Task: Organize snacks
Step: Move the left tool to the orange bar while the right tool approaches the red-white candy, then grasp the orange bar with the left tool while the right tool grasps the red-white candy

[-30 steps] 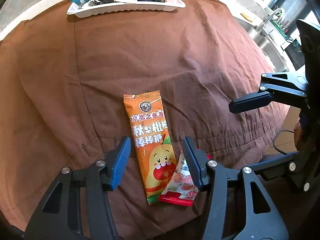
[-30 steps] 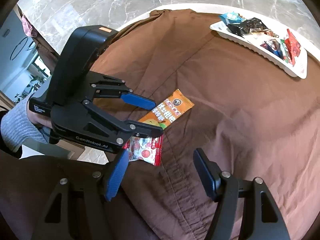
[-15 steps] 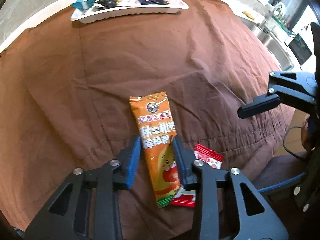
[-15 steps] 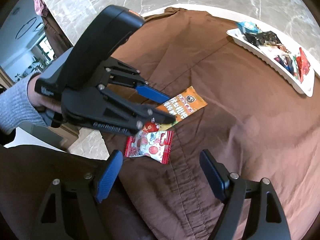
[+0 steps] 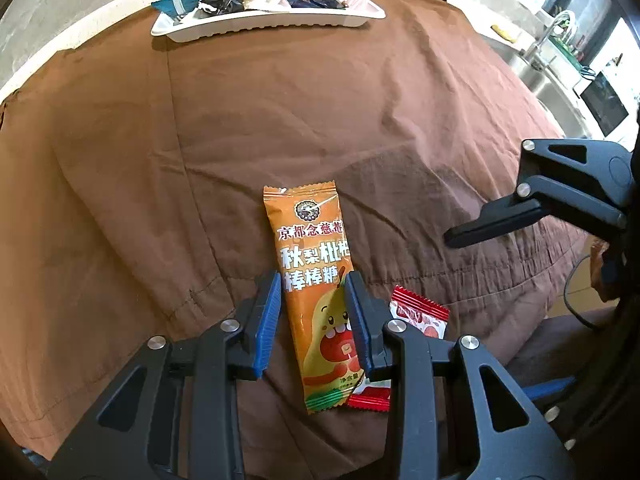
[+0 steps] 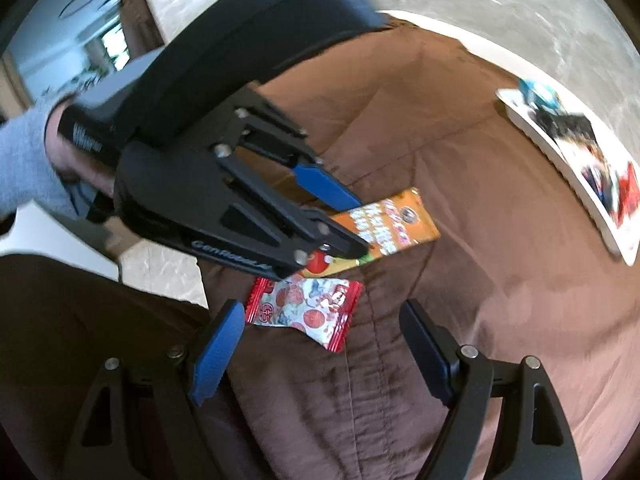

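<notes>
A long orange snack packet (image 5: 316,280) lies on the brown cloth (image 5: 280,112). My left gripper (image 5: 314,316) straddles its lower half, blue pads close against both long edges, packet still flat on the cloth. The packet also shows in the right wrist view (image 6: 384,224). A small red and white candy packet (image 5: 416,316) lies just right of it, partly under the left gripper's right finger. In the right wrist view this candy packet (image 6: 308,308) sits between the tips of my right gripper (image 6: 320,344), which is open and empty. A white tray (image 5: 264,24) holds several snacks at the far edge.
The tray shows blurred at the right of the right wrist view (image 6: 572,160). A sink and tap (image 5: 548,40) stand beyond the table's right edge. The cloth's front edge hangs off the table near both grippers.
My left gripper has narrowed from wide open to close around the orange packet. My right gripper has moved in toward the red and white candy packet.
</notes>
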Action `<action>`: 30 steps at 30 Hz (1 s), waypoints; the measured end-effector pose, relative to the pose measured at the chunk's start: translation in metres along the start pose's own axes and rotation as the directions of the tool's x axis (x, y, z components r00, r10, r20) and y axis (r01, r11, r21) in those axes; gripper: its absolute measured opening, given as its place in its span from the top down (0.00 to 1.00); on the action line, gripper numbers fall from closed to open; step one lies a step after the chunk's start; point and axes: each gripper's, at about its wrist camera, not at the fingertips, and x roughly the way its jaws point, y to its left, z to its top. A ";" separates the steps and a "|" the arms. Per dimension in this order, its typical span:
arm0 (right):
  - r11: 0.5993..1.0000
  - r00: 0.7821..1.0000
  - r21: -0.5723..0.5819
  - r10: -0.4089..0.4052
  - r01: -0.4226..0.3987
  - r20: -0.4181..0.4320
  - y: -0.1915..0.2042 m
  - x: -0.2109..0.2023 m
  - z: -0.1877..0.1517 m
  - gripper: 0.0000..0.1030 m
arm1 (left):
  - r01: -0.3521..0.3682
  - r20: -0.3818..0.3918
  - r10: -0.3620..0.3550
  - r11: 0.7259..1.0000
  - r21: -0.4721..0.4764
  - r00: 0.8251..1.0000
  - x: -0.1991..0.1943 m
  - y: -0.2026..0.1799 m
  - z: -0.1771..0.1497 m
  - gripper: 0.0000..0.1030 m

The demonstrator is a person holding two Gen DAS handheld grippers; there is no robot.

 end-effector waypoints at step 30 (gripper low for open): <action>0.988 0.997 -0.150 0.012 -0.024 -0.078 -0.014 0.019 -0.007 0.53 | 0.037 0.013 -0.037 0.999 0.000 0.999 -0.004 0.008 -0.005 0.70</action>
